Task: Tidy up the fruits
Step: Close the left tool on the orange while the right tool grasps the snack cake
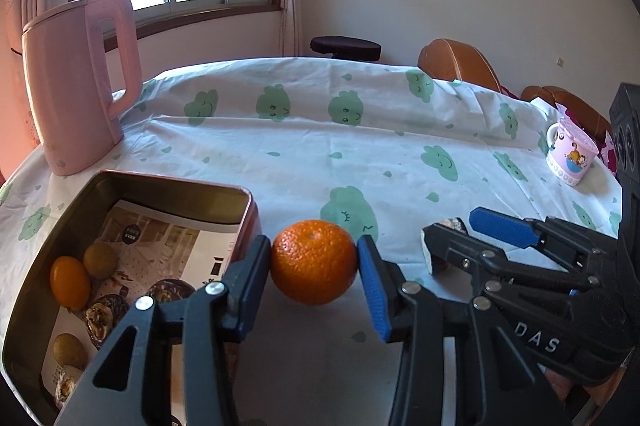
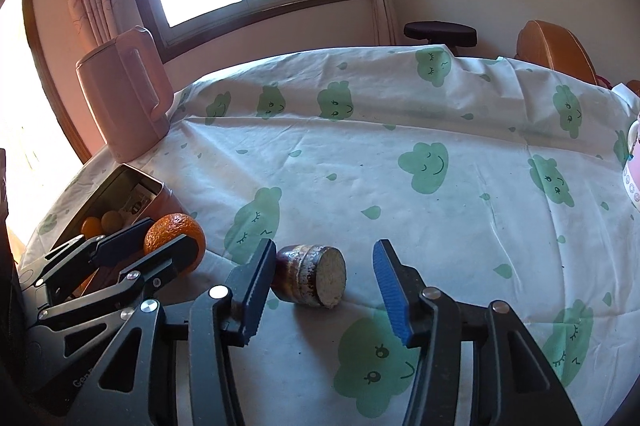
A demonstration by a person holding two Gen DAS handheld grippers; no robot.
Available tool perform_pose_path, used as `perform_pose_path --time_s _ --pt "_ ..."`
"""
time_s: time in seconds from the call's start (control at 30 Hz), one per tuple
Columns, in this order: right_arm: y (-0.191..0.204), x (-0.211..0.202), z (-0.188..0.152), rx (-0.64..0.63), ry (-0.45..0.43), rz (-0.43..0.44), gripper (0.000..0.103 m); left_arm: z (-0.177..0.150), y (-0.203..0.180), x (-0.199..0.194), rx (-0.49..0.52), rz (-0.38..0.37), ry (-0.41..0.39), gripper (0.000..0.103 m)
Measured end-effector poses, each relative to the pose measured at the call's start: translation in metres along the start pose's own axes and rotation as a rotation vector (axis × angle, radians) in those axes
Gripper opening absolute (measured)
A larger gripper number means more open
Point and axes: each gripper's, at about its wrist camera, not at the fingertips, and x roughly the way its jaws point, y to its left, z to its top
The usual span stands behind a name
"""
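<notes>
My left gripper [image 1: 314, 262] is clamped on a round orange mandarin with pebbled glossy skin [image 1: 314, 261], blue pads touching it on both sides, its small stem dimple tilted up and slightly away from me; it is nearly spherical, so no clear long axis. The mandarin sits just right of the rectangular metal tin with a reddish outer wall [image 1: 246, 222], close to the tin's near right corner; I cannot tell whether it rests on the cloth or is lifted. Inside the tin, on a printed paper liner, lie a small oval orange kumquat-like fruit [image 1: 70, 282], a dull yellow-green round fruit [image 1: 100, 260] just beside it, a wrinkled dark halved fruit [image 1: 102, 318] and another yellowish round fruit [image 1: 69, 350] nearer me. A tall pink plastic kettle with a handle [image 1: 76, 86] stands behind the tin. The table wears a white tablecloth with green cloud faces [image 1: 360, 154]. My right gripper [image 2: 324, 286] is spread wide around a short brown glazed ceramic cup lying on its side [image 2: 308, 278], its pale rough base facing right and toward me, long axis running left to right; the left pad is at or near its mouth end, the right pad well apart. A pink cartoon-printed mug [image 1: 570, 156] stands far right.
</notes>
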Motion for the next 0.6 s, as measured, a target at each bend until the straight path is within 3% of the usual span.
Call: perform_pose_path --time_s 0.4,0.43,0.47,0.6 --pt "0.001 0.009 -0.006 -0.001 0.064 0.069 0.050 -0.001 0.002 -0.001 -0.014 0.000 -0.005 0.046" --pt "0.001 0.010 -0.006 0.000 0.072 0.071 0.048 -0.001 0.002 -0.001 -0.014 0.000 -0.005 0.046" --pt "0.002 0.012 -0.006 -0.001 0.080 0.071 0.038 -0.001 0.002 -0.001 -0.015 -0.001 -0.005 0.046" --pt "0.007 0.008 -0.006 -0.024 0.063 0.056 0.037 -0.001 0.001 -0.001 -0.013 0.000 -0.007 0.046"
